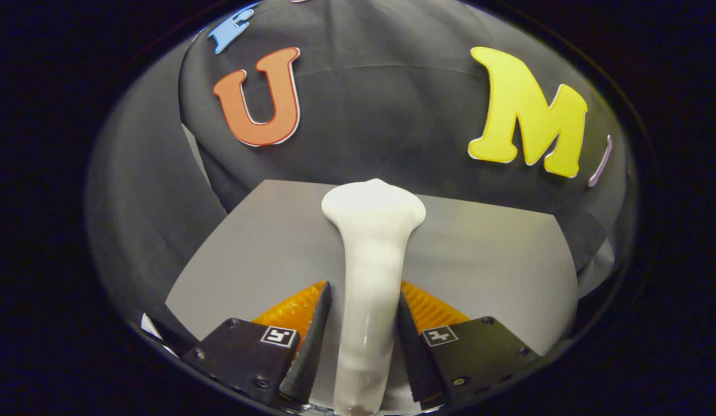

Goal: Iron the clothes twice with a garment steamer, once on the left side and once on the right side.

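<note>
Nearest the lens, the gripper [364,300] has its jaws pinching the handle of the garment steamer [370,260], one finger pressed against each flank of the white shaft. Both fingers [312,341] taper to narrow tips that meet the handle about halfway along its visible length. Ribbed pads lie just outboard of the steamer's handle on both sides, and each finger mount carries a small square marker.

From the jaws the steamer runs straight ahead, away from the camera. Its handle is smooth and rounded, narrowing slightly past the fingertips, then flaring into a broad, flattened head at the far end. Whether the head touches anything underneath cannot be told from this angle.

Below and around the steamer spreads a plain grey counter [485,260], its far edge lying just beyond the steamer's head. Past that edge, behind the steamer, hangs the booth's dark cloth wall [381,115], creased and draped, with folds falling down on either side of the counter.
</note>
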Available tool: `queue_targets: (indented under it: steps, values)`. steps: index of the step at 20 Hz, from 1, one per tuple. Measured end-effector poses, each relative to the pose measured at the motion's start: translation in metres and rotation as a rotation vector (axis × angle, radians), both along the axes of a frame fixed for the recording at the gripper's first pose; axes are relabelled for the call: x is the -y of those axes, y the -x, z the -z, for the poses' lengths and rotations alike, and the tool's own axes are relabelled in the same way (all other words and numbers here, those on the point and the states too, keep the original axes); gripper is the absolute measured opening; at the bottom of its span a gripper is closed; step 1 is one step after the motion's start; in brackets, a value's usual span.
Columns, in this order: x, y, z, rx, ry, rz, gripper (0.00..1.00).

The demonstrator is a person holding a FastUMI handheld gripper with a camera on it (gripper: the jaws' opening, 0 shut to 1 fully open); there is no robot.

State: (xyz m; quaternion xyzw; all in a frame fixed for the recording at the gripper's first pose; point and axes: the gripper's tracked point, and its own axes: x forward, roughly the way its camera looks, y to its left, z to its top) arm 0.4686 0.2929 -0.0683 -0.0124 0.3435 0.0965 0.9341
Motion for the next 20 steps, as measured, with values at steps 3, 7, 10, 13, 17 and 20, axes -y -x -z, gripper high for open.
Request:
queue_targets:
  steps: [3,7,10,13,17,20]
  values:
    - [0.004,-0.001,0.001,-0.02,-0.021,0.012,0.53]
    - [0.004,0.007,-0.002,-0.041,-0.097,-0.011,0.42]
    - [0.009,0.02,-0.012,0.009,-0.115,-0.017,0.39]
    - [0.015,0.039,-0.025,0.069,-0.128,-0.029,0.39]
    - [0.027,0.079,-0.054,0.123,-0.217,-0.03,0.39]
    - [0.043,0.113,-0.082,0.195,-0.269,-0.034,0.39]
